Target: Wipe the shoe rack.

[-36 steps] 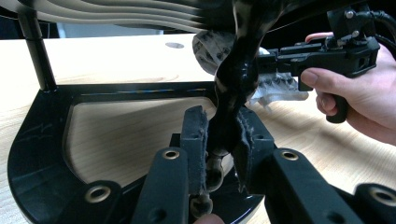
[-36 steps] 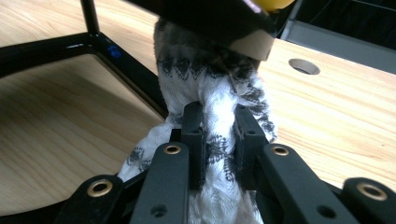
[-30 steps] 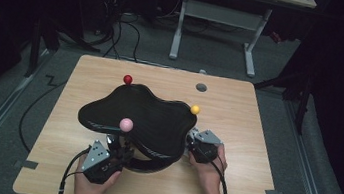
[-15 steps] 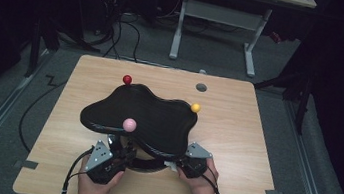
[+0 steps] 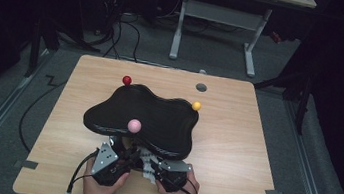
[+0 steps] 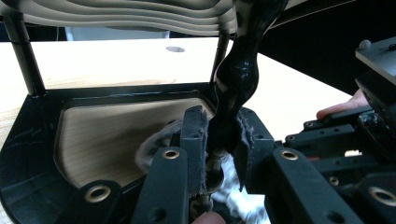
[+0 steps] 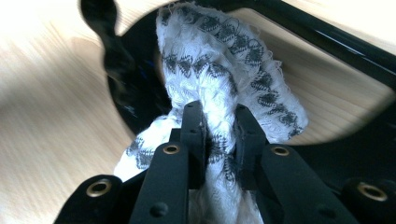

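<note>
Nearing the left gripper (image 5: 124,159), right gripper (image 5: 160,168) gripping lace cloth (image 7: 224,93).

Glossy black stand (image 5: 157,120); red ball (image 5: 127,80), yellow ball (image 5: 196,106), pink ball (image 5: 134,125); white cloth (image 7: 224,74) with grey lace patterning; pale wood table (image 5: 248,152)

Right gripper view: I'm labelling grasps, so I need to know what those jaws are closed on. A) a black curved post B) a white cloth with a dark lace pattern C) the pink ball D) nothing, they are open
B: in the right gripper view the right gripper has its jaws pressed on the bunched white patterned cloth; the black post is in the left gripper.
</note>
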`<state>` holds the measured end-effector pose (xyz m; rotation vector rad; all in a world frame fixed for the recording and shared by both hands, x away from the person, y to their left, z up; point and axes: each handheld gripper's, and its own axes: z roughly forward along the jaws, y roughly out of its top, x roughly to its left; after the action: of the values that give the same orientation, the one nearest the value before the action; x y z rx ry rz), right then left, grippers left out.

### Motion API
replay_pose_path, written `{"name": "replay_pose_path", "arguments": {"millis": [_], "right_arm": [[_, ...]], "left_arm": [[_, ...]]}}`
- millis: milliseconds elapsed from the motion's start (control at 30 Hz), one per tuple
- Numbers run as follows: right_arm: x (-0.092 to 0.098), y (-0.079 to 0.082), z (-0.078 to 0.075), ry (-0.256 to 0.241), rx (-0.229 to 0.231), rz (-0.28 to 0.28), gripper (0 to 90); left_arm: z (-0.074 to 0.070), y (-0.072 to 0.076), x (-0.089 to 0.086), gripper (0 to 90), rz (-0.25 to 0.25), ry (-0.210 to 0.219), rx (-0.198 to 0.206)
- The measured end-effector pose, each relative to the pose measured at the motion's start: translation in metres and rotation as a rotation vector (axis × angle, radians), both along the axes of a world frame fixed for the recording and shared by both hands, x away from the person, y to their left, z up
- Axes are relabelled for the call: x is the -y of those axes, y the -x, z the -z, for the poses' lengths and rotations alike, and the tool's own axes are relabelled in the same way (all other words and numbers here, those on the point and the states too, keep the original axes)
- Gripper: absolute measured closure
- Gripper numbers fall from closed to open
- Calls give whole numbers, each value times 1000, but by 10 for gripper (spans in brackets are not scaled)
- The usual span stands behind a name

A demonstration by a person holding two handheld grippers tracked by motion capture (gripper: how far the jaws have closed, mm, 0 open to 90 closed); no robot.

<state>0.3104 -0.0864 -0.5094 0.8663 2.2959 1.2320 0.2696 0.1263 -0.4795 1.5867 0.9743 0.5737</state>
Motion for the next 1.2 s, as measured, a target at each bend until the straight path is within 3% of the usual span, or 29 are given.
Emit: {"name": "replay_pose_path", "arguments": {"millis": [100, 333, 400, 500, 633, 667, 700, 767, 833, 900, 933, 1067, 1200], "right_arm": [[-7, 3, 1, -28, -10, -15, 780], [-19, 8, 1, -19, 4, -21, 778], [-19, 8, 0, 21, 28, -21, 778], [-15, 6, 0, 39, 34, -13, 779], [13, -3, 1, 40, 11, 76, 778], [13, -3, 1, 40, 11, 76, 778], [29, -7, 2, 27, -6, 103, 770], [40, -11, 2, 30, -3, 132, 768], [50, -15, 2, 64, 28, 177, 760], [53, -17, 2, 61, 27, 203, 760], [56, -18, 3, 34, 10, 219, 764], [46, -10, 2, 37, 5, 189, 770], [12, 6, 0, 34, 25, 90, 774]], "left_arm": [[0, 0, 2, 753, -4, 2, 3], [0, 1, 4, 753, -7, -2, 7], [0, 1, 4, 753, -5, -11, 10], [0, 1, 4, 752, -3, -24, 13], [-3, 3, 4, 737, -9, -27, 25], [-3, 3, 4, 711, -9, -27, 25], [-8, 4, 0, 695, -3, -10, 38], [-10, 4, -1, 692, -2, -11, 39], [-15, 4, 1, 734, 18, -57, 48], [-17, 5, 2, 753, 14, -81, 54], [-18, 5, 5, 759, 4, -103, 58], [-19, 6, 12, 761, -7, -111, 54], [-19, 7, 22, 761, -12, -107, 54]]}}
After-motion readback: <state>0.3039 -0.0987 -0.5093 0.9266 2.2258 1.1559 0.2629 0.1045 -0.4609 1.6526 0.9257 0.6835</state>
